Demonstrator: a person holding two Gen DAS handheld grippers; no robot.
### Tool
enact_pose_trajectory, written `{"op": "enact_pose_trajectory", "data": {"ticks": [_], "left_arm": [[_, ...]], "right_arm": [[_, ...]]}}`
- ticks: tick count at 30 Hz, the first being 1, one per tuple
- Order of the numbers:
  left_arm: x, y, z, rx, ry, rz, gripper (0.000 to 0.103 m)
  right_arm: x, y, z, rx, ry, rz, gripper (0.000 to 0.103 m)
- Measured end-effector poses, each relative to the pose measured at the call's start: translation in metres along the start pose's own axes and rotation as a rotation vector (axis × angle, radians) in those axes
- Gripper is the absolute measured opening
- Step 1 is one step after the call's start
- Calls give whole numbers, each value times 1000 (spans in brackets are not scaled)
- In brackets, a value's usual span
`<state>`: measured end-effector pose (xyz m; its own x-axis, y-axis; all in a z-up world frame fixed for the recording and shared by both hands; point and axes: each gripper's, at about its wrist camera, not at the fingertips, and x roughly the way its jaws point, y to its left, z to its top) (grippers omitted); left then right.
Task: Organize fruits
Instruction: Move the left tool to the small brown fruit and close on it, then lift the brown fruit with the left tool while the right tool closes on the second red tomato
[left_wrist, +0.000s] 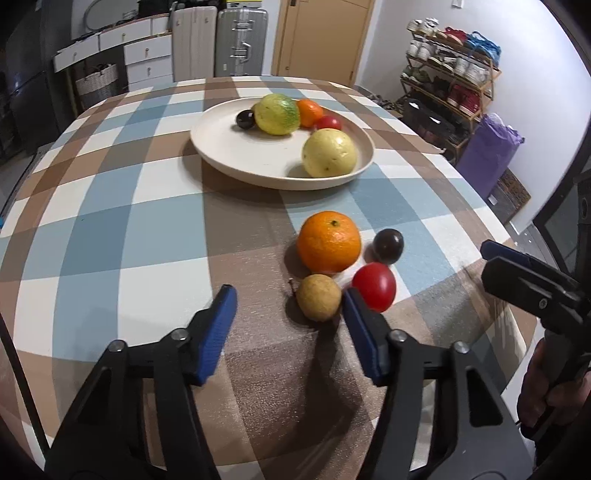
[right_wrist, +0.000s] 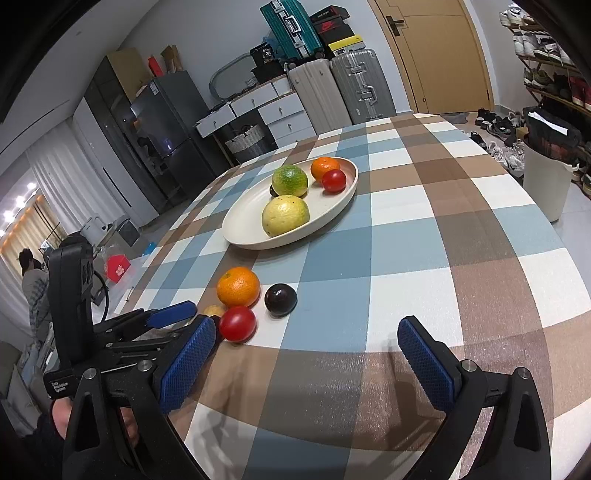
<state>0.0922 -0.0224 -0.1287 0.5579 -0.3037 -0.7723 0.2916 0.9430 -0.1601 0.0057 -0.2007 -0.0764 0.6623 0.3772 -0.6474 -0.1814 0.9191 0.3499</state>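
Note:
A cream plate (left_wrist: 229, 155) (right_wrist: 243, 225) on the checked table holds a yellow fruit (left_wrist: 328, 152) (right_wrist: 285, 215), a green-yellow fruit (left_wrist: 277, 113) (right_wrist: 290, 180), a small orange (left_wrist: 309, 112) (right_wrist: 324, 167), a red tomato (left_wrist: 328, 123) (right_wrist: 334, 181) and a dark plum (left_wrist: 245, 119). Loose on the cloth lie an orange (left_wrist: 328, 242) (right_wrist: 238, 287), a dark plum (left_wrist: 388, 245) (right_wrist: 280, 300), a red tomato (left_wrist: 373, 286) (right_wrist: 237, 324) and a small brown fruit (left_wrist: 318, 297) (right_wrist: 214, 310). My left gripper (left_wrist: 290, 306) (right_wrist: 184, 314) is open, the brown fruit just ahead of its right finger. My right gripper (right_wrist: 306, 341) (left_wrist: 491, 258) is open and empty, right of the loose fruits.
The table edge (left_wrist: 517, 314) runs close on the right. Beyond it stand a shoe rack (left_wrist: 450, 74), a purple bag (left_wrist: 487, 155), a white bin (right_wrist: 546, 181), suitcases (right_wrist: 340, 88) and drawers (left_wrist: 147, 55). A person (right_wrist: 33, 280) stands far left.

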Motion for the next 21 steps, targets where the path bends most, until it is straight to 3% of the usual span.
{"op": "enact_pose_trajectory", "data": {"ticks": [5,11,21], "left_arm": [[2,-6,2,36,16,-53,25],[0,-10,-2,49,5,-81,25],[-10,-10,-9,64,-16,-21,25]], "right_arm": [[-1,-1,-5,4,3,4,101],[-2,2,-8,-13,15,34,101],[-1,10,-15,-35,29,76,101]]}}
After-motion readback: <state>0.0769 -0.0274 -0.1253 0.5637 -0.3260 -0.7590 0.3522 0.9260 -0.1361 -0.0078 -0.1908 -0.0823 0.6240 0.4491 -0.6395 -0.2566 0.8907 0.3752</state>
